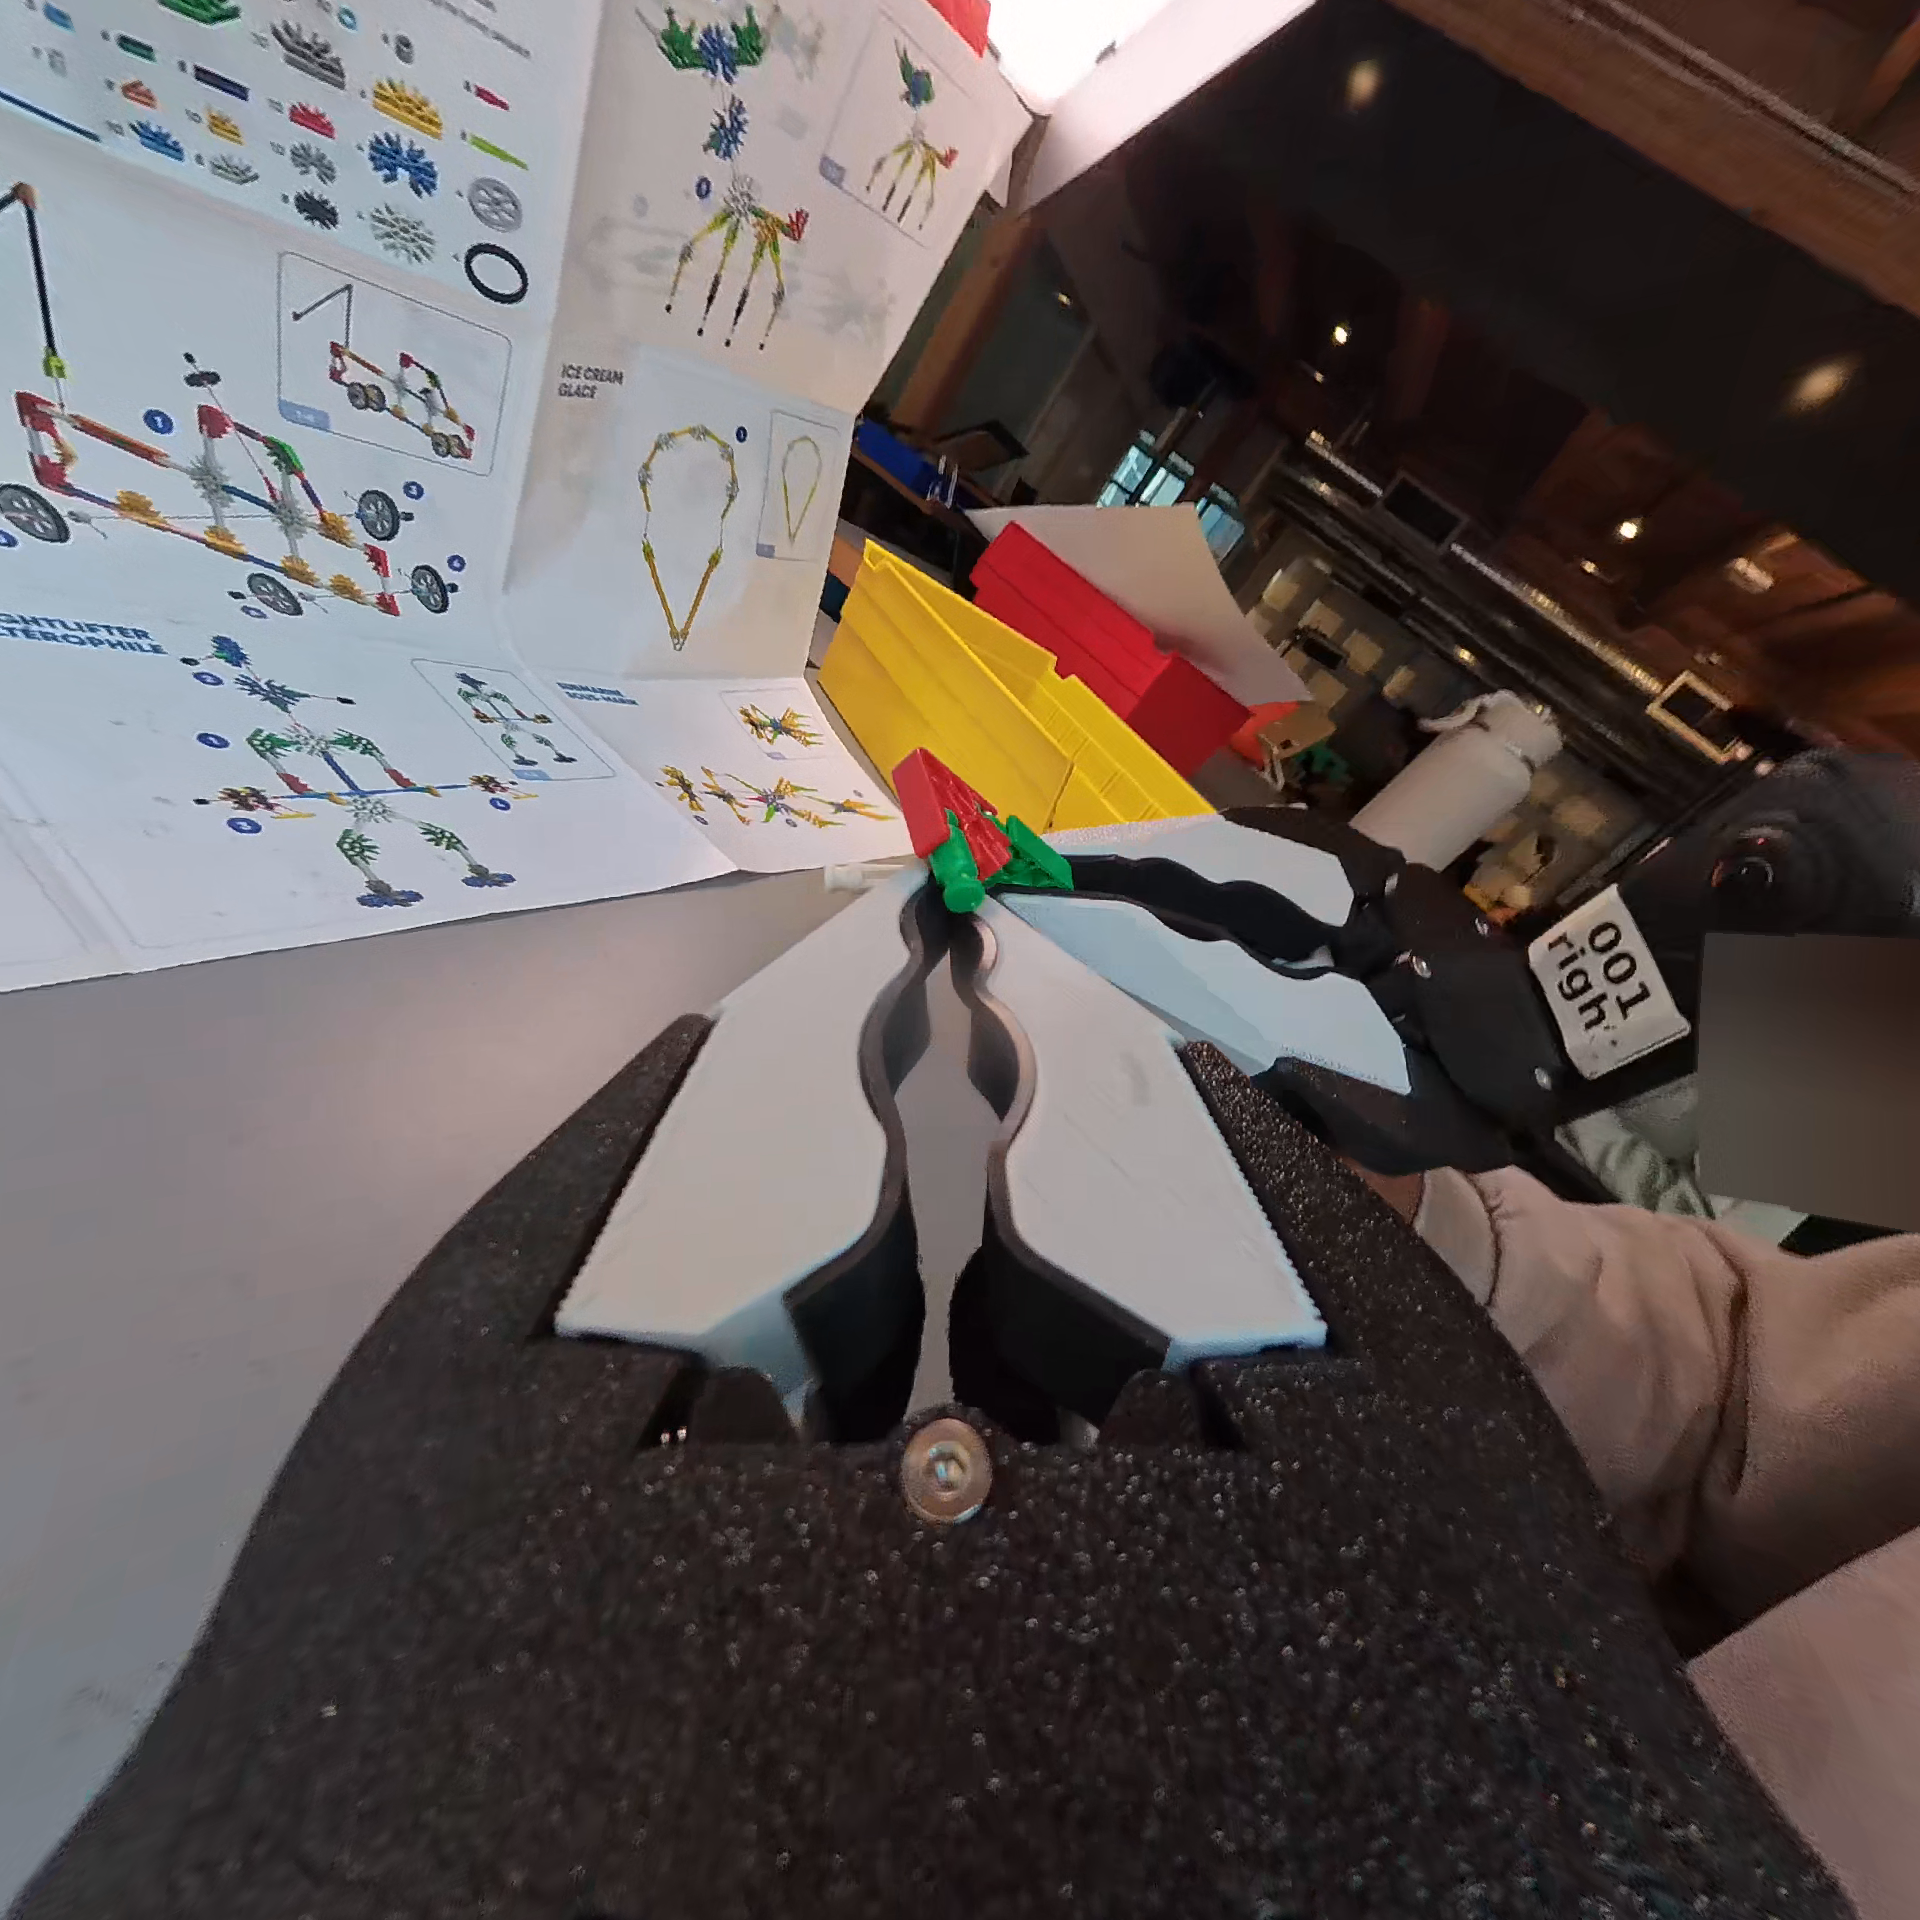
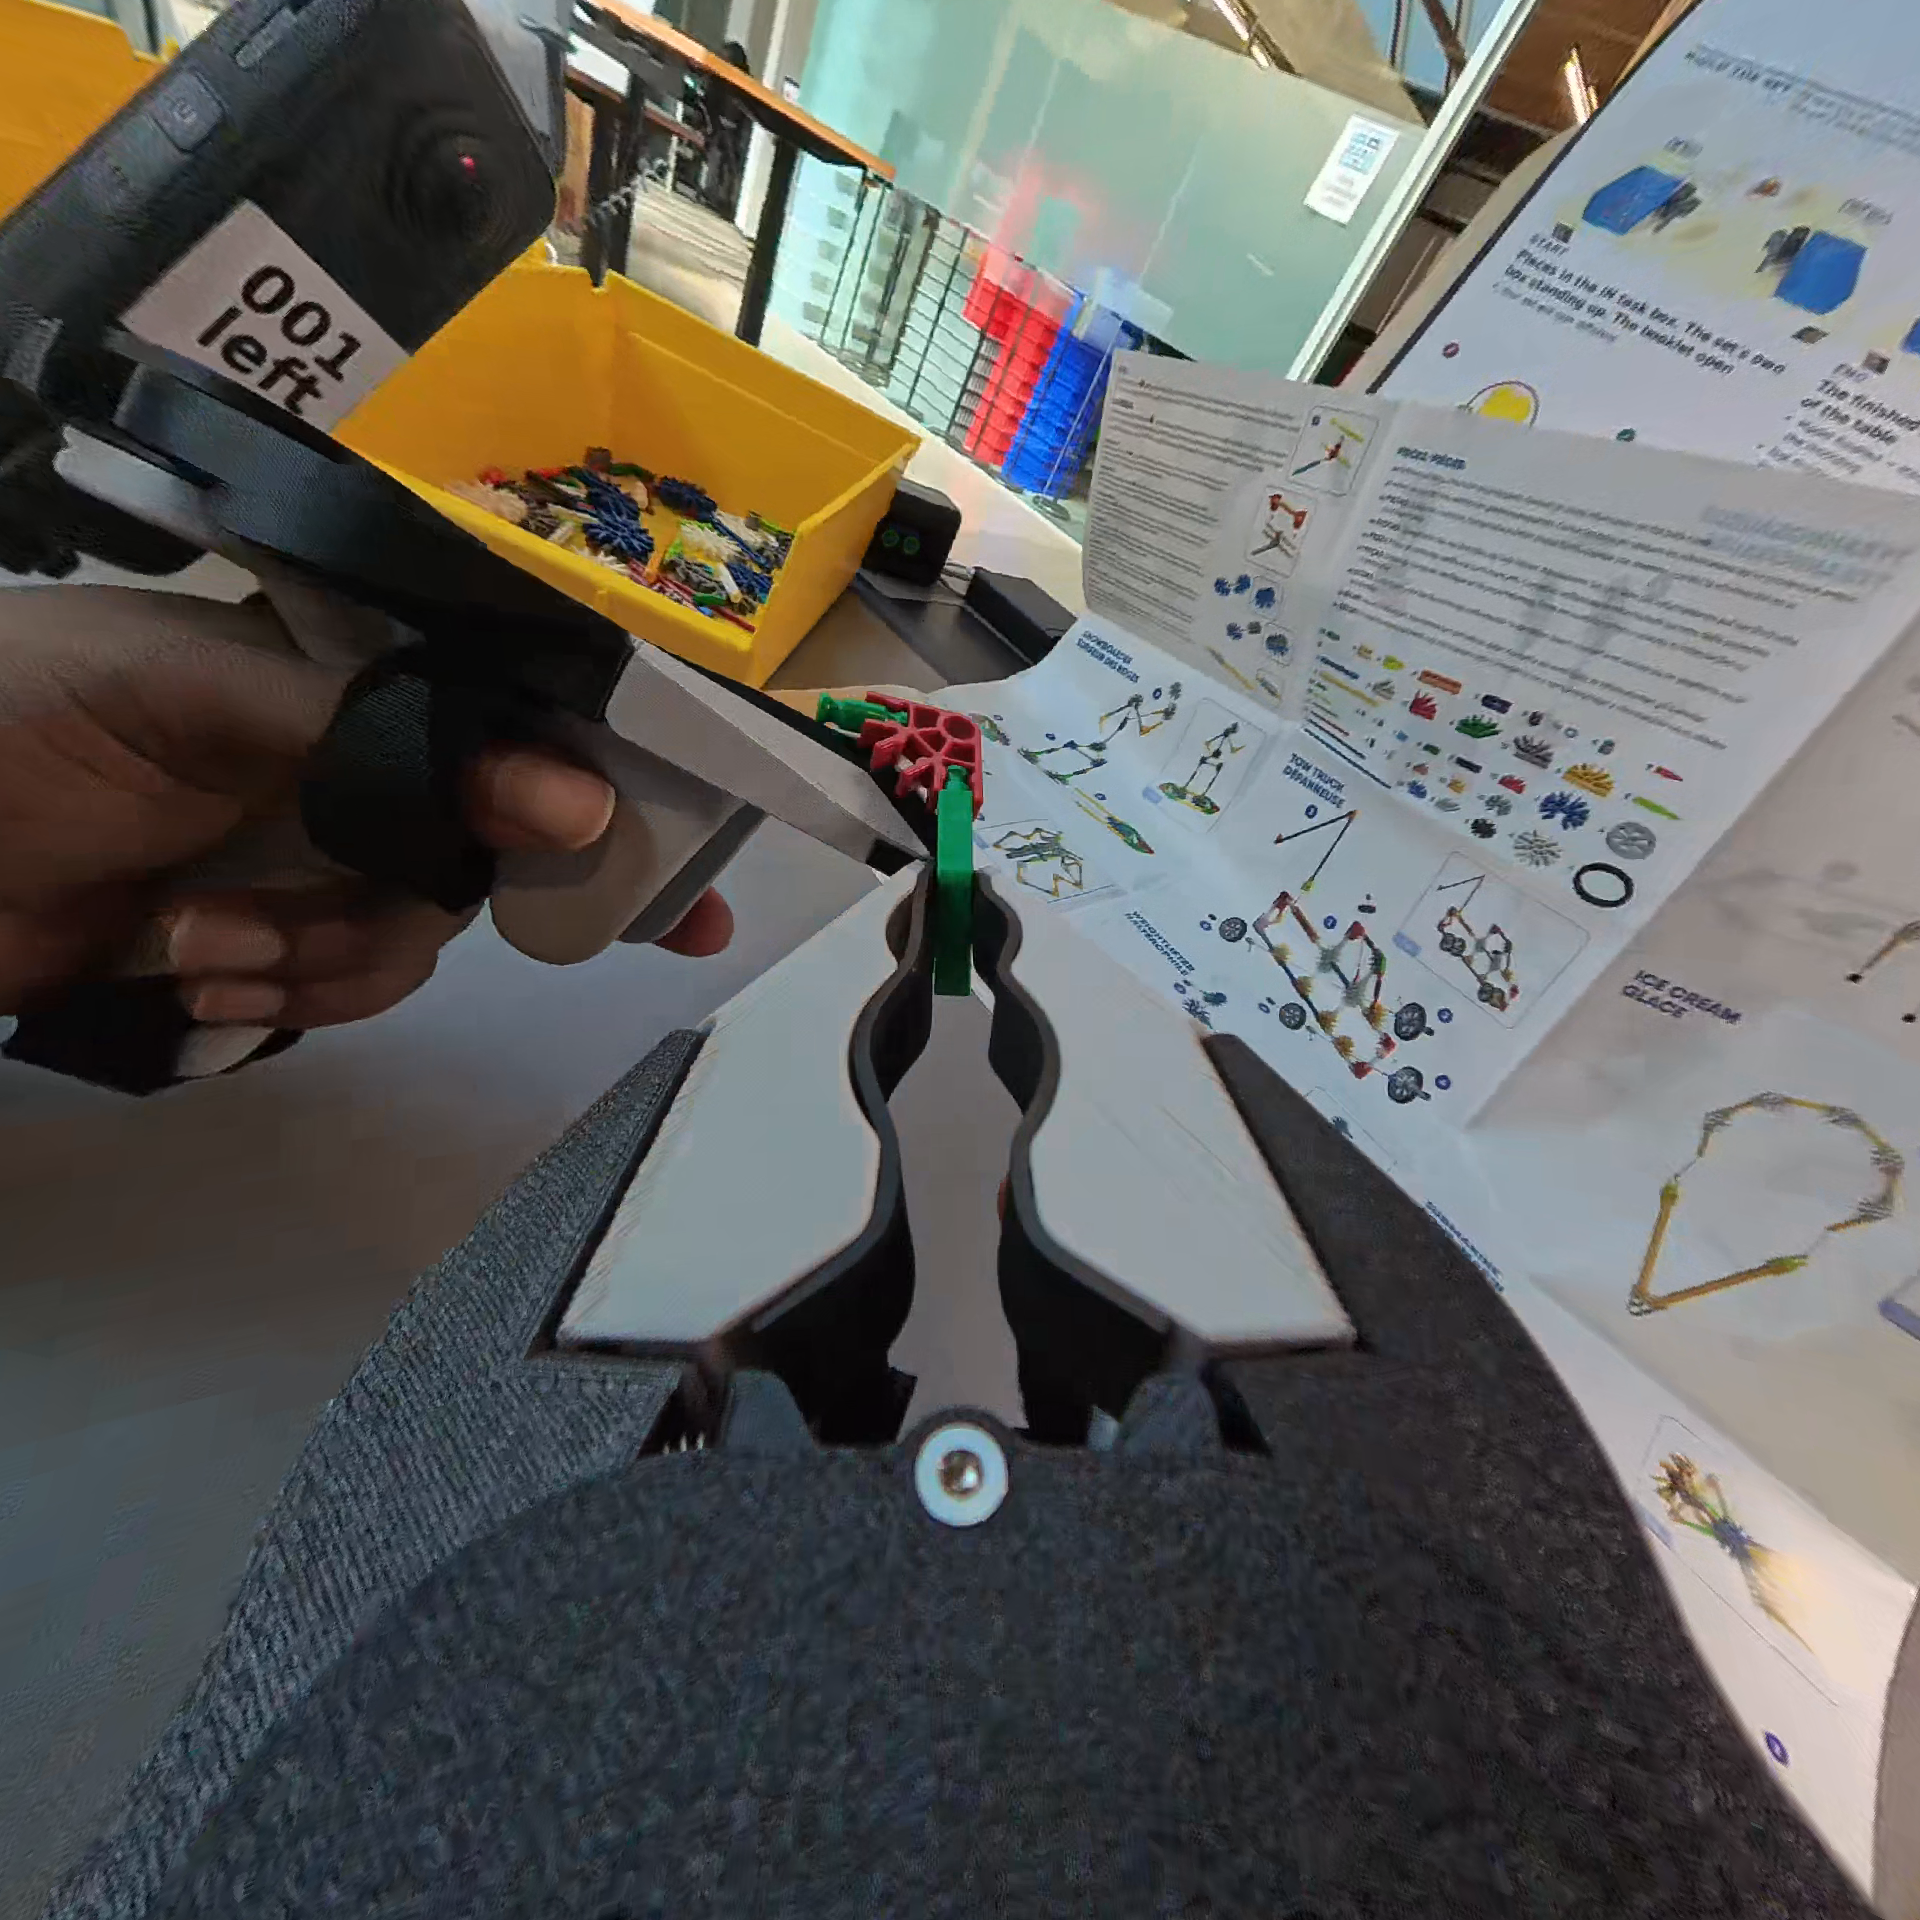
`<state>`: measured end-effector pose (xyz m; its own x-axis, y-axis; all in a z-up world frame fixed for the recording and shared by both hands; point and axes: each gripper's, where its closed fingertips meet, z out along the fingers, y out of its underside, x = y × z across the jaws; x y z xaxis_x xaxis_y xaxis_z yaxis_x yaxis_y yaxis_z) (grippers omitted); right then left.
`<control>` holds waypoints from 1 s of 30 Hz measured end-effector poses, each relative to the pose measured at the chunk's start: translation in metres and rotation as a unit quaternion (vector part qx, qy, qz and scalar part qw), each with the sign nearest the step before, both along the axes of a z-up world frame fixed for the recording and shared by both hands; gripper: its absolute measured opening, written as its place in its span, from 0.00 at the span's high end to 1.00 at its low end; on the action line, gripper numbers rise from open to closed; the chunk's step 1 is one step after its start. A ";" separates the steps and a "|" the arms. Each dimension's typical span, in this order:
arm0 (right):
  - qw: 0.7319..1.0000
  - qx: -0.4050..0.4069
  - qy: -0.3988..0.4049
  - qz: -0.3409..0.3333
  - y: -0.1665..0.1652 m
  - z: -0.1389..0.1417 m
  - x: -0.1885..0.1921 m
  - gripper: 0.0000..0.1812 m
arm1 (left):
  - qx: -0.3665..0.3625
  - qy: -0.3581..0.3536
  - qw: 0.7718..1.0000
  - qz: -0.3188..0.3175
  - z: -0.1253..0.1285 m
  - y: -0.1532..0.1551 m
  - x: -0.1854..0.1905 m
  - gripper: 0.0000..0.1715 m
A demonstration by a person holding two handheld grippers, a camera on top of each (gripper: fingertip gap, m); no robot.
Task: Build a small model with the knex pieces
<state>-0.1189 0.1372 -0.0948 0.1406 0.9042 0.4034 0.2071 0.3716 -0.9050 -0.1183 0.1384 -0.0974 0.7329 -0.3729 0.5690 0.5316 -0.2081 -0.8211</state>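
My left gripper (image 1: 951, 909) is shut at its tips on a small assembly: a red connector (image 1: 940, 810) with a short green rod (image 1: 961, 888) and a white rod (image 1: 862, 876) sticking out of it. My right gripper (image 2: 951, 888) is shut on another green rod (image 2: 953, 935), whose far end meets the red connector (image 2: 930, 743). The two grippers meet tip to tip above the grey table (image 1: 312, 1143). The right gripper (image 1: 1049, 868) comes in from the right in the left wrist view. The left gripper (image 2: 909, 842), held by a hand, comes in from the left in the right wrist view.
A folded instruction sheet (image 1: 312, 520) stands just behind the grippers; it also shows in the right wrist view (image 2: 1455, 779). An open yellow bin (image 2: 623, 343) holds several loose building pieces. Stacked yellow bins (image 1: 966, 675) and red bins (image 1: 1091, 623) stand behind the sheet. A black device (image 2: 914, 530) sits by the bin. The grippers are tip to tip, or close to it.
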 end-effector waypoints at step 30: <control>0.808 -0.501 0.054 0.305 -0.032 0.016 0.022 0.98 | 0.043 0.028 0.977 -0.209 0.018 -0.034 0.027 0.98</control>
